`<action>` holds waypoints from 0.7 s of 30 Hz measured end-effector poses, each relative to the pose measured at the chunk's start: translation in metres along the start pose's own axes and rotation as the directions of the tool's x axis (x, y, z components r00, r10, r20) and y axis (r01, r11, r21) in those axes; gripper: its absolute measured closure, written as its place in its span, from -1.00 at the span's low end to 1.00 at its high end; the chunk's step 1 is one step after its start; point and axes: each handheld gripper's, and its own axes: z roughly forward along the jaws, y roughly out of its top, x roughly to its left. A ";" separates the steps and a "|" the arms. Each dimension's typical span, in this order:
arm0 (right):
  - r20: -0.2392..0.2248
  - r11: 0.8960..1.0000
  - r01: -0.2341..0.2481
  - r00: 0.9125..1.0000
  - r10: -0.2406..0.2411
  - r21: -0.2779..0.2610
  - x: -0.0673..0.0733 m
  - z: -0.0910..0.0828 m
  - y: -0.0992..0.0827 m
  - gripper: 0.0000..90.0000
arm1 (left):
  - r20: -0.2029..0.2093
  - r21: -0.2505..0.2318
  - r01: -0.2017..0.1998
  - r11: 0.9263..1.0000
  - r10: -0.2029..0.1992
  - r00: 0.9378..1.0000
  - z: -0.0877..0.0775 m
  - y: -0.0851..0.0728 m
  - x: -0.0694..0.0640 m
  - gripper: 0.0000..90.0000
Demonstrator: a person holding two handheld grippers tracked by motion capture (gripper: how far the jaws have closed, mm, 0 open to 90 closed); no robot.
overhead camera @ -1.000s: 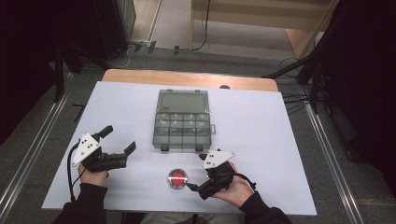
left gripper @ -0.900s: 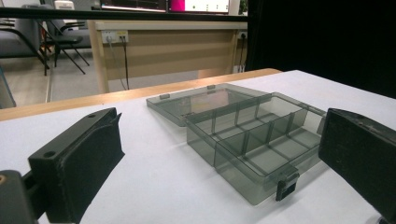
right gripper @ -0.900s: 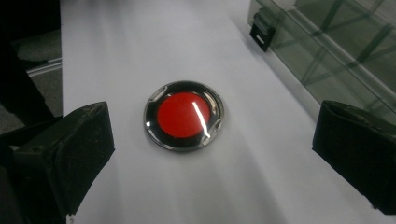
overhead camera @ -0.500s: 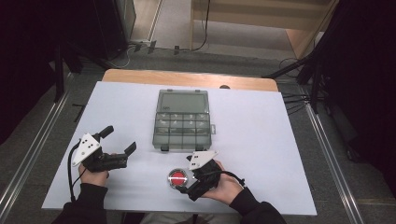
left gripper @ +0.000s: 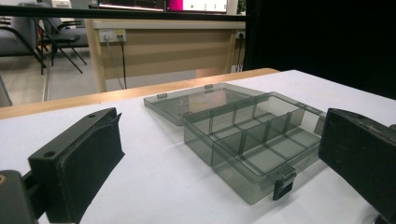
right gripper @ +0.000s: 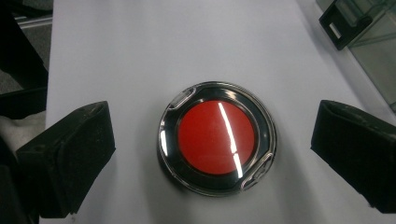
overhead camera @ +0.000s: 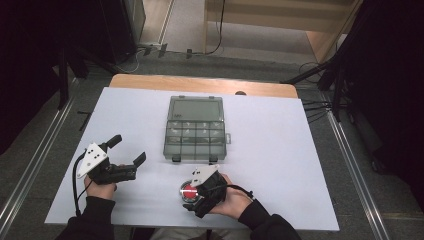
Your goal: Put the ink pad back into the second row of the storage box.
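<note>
A white table top (overhead camera: 280, 165) with a strip of bare wood along its far edge. On it, near the middle, sits a smoky clear compartment box (overhead camera: 194, 140), lid flat open toward the far side, dividers showing. Closer to the near edge lies a round red button (right gripper: 217, 136) in a shiny black ring.

The white table sheet (overhead camera: 280, 150) is evenly lit from overhead, dark surroundings at three and nine o'clock. Streaks of glare cross the round red glossy button (right gripper: 217, 136); the near black jaws look soft.
</note>
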 end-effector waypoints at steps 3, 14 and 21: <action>-0.006 1.000 -0.002 1.000 0.003 0.007 -0.001 0.002 0.000 -0.89 | 0.002 0.000 -0.002 1.000 0.002 1.000 0.000 0.000 0.000 -1.00; -0.001 1.000 -0.014 1.000 0.014 0.020 -0.004 0.002 -0.001 -0.67 | 0.002 -0.001 -0.003 1.000 0.003 1.000 0.000 0.000 -0.001 -1.00; 0.007 0.999 0.004 1.000 -0.004 0.044 -0.003 0.005 -0.002 -0.44 | 0.001 -0.001 -0.004 1.000 0.004 1.000 0.000 0.000 -0.001 -1.00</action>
